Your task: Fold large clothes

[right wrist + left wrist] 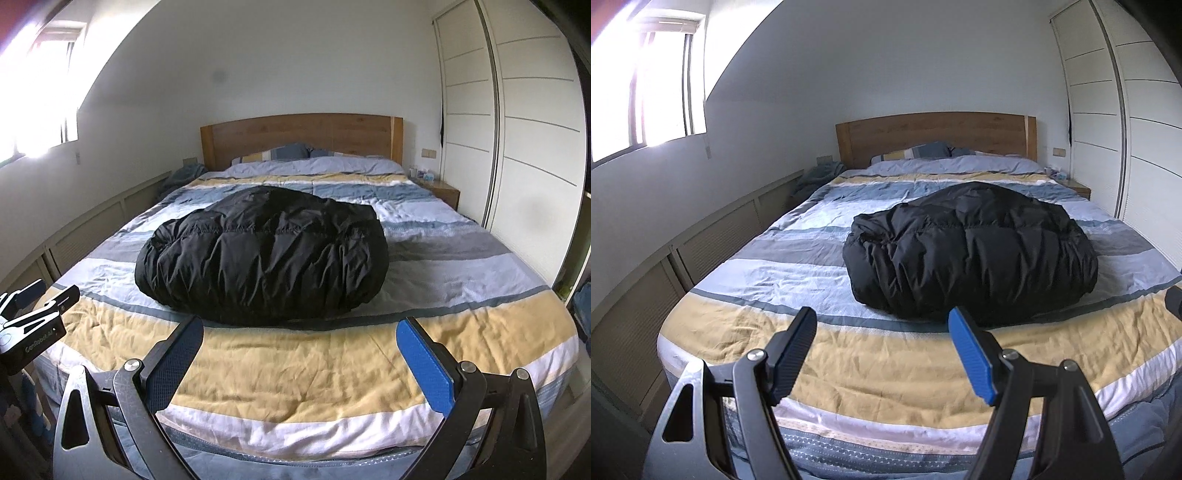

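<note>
Black puffer jacket (971, 254) lies bundled on the striped bedcover (886, 369), toward the middle of the bed, nearer the foot than the wooden headboard (934, 136).

Left gripper (882, 325): held above the foot of the bed, pointing forward and downward toward the bedcover. Its jaws are spread wide, nothing between them, and the tips are short of the jacket's near edge. In the right wrist view the same tool shows at the left frame edge, beside the bed corner.

Right gripper (301, 330): likewise held over the foot of the bed, tilted downward, jaws spread with nothing gripped. The jacket (262, 258) sits just beyond its tips, apart from them.

Jacket orientation: the long axis runs left to right across the bed, roughly parallel to the stripes. No collar, sleeve or hem can be identified.

Jacket appearance: a rounded, puffy mound of glossy, heavily creased black fabric with quilted seams across the top.
</note>
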Demonstrator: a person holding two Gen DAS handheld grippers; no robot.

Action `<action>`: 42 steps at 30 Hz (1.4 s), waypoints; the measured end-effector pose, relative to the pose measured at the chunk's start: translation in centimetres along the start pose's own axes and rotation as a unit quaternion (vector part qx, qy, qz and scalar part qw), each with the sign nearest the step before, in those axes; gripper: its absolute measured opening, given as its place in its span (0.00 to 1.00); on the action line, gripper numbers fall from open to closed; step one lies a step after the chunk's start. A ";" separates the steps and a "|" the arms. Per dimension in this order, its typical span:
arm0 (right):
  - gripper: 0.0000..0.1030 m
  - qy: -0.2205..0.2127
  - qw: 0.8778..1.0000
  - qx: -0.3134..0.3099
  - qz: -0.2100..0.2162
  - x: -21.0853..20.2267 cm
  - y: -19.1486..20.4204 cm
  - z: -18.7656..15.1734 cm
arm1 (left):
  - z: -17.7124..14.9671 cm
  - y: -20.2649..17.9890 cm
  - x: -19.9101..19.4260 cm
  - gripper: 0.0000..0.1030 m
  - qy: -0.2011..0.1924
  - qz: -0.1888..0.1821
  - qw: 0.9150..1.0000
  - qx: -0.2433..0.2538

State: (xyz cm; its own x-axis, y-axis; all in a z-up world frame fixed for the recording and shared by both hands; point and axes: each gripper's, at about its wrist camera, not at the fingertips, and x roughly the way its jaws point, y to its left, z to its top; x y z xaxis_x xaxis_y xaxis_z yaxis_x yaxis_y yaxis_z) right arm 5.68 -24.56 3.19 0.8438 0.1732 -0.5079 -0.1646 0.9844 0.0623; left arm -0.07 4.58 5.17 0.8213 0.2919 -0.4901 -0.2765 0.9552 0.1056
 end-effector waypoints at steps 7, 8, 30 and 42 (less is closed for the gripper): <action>1.00 -0.013 1.000 -0.010 -0.003 -0.9 0.5 0.3 | 0.1 -0.1 -0.6 0.71 -0.004 -0.009 1.000 -0.001; 1.00 -0.013 1.000 -0.011 -0.003 -1.0 0.5 0.3 | 0.1 -0.1 -0.7 0.71 -0.004 -0.011 1.000 -0.002; 1.00 -0.014 1.000 -0.012 -0.003 -1.3 0.7 0.2 | -0.1 -0.3 -1.4 0.71 -0.001 -0.035 0.999 -0.005; 1.00 -0.001 1.000 -0.011 0.000 -0.8 0.5 -0.1 | 0.2 -0.2 -1.7 0.71 0.001 -0.043 0.999 -0.014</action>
State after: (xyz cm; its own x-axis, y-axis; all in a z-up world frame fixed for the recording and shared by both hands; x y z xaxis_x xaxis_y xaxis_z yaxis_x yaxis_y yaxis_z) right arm 4.81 -24.19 3.54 0.8453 0.1730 -0.5054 -0.1750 0.9836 0.0441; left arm -1.31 3.88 6.10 0.8418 0.2096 -0.4975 -0.2193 0.9748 0.0398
